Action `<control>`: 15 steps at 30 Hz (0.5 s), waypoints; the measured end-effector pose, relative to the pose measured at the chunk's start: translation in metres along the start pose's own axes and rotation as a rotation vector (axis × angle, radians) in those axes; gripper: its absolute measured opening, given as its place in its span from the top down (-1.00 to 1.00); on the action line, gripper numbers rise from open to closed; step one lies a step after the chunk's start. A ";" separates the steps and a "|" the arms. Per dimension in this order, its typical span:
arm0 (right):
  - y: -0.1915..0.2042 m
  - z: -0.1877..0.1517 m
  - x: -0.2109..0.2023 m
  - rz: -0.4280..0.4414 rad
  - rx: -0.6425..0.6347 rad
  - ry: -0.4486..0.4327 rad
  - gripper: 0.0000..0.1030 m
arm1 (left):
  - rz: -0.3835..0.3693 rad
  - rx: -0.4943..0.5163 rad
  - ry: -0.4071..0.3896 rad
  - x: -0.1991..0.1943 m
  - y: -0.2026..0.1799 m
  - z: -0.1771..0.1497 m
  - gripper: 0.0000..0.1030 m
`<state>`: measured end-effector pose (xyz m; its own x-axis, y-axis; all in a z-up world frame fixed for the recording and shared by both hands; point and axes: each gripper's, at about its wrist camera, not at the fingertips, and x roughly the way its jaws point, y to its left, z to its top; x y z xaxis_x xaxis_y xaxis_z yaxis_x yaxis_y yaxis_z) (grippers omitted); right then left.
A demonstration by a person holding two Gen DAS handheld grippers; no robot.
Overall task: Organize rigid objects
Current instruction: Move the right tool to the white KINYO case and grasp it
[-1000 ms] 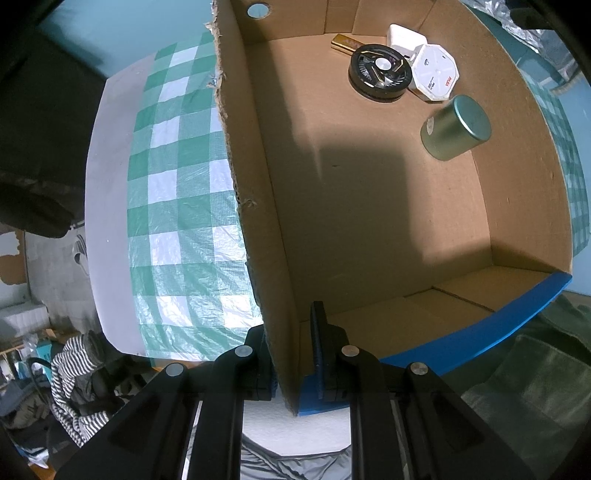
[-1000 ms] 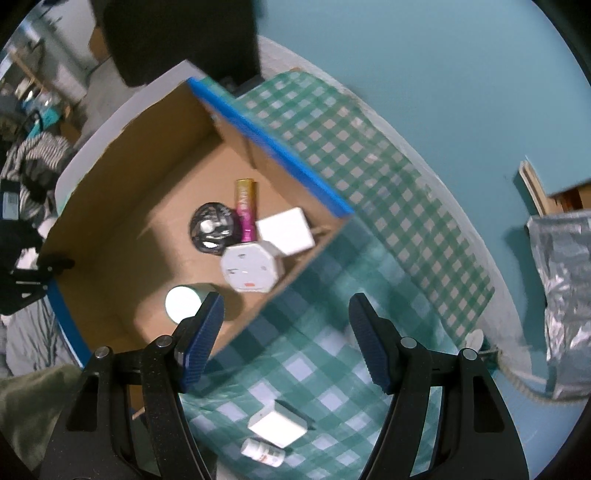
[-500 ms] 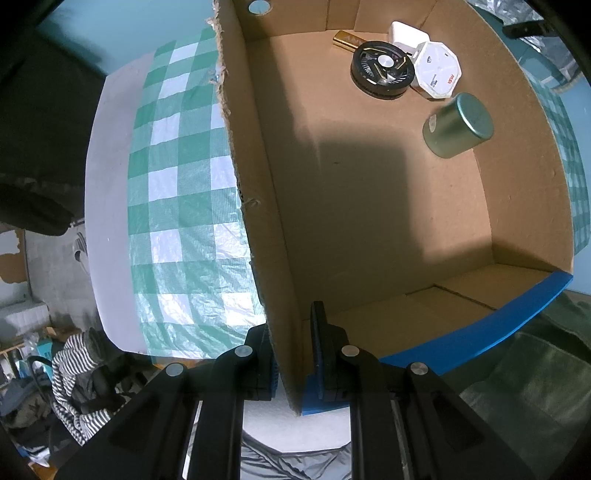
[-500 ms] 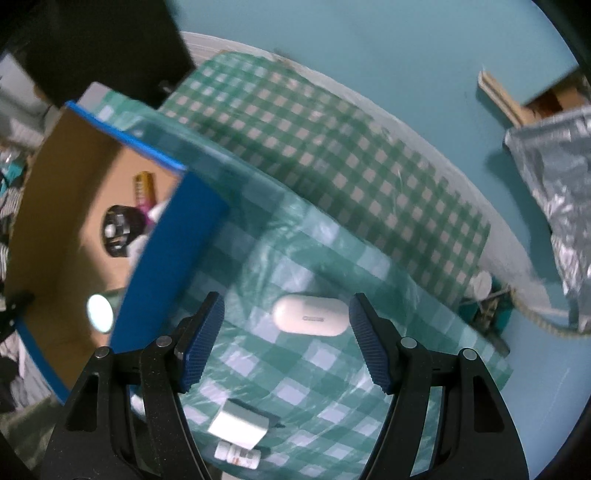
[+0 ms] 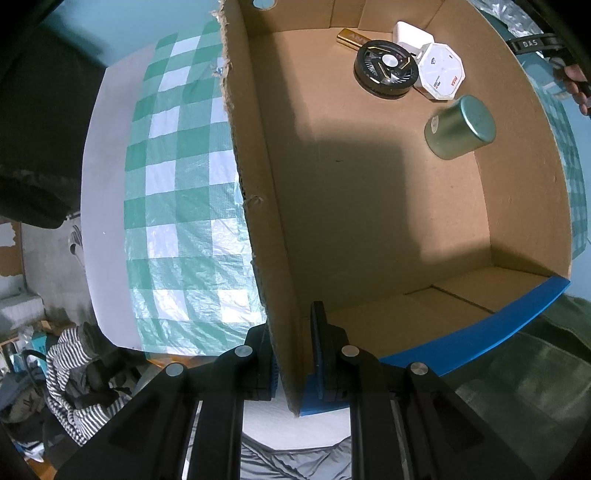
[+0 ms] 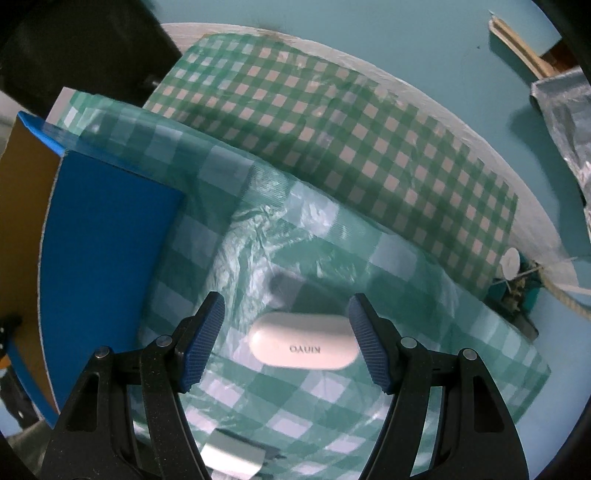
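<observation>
My left gripper [image 5: 291, 339] is shut on the near wall of the cardboard box [image 5: 258, 206]. Inside the box at the far end lie a black round fan [image 5: 386, 74], a white octagonal device [image 5: 439, 75], a white charger [image 5: 412, 35], a gold bar [image 5: 352, 37] and a green metal can [image 5: 460, 127]. My right gripper [image 6: 286, 334] is open, its fingers on either side of a white oblong case [image 6: 303, 345] that lies on the green checked tablecloth [image 6: 332, 122]. The box's blue outer wall [image 6: 103, 236] stands left of it.
A white block [image 6: 232, 456] lies on the cloth below the right gripper, partly hidden. A silver foil bag [image 6: 565, 122] and a rope [image 6: 565, 299] sit off the table's right edge. Striped clothing [image 5: 74, 376] lies on the floor at the left.
My right gripper has swung away from the box and come down over the white case, which now sits between the fingers. My left gripper keeps its hold on the box wall.
</observation>
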<state>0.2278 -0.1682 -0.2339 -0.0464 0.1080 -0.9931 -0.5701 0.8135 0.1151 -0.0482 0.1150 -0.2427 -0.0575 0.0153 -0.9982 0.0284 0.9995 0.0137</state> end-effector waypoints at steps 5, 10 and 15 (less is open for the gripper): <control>0.001 0.001 0.016 0.019 -0.030 0.049 -0.37 | -0.002 -0.009 0.001 0.001 0.003 0.000 0.71; -0.004 -0.009 0.028 0.016 -0.040 0.099 -0.37 | -0.006 -0.016 0.002 0.003 0.007 -0.001 0.71; -0.005 -0.023 0.030 -0.004 -0.065 0.121 -0.37 | -0.005 -0.016 0.001 0.003 0.008 -0.001 0.71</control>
<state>0.2100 -0.1823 -0.2653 -0.1403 0.0323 -0.9896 -0.6219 0.7748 0.1134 -0.0493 0.1229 -0.2458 -0.0590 0.0099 -0.9982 0.0118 0.9999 0.0092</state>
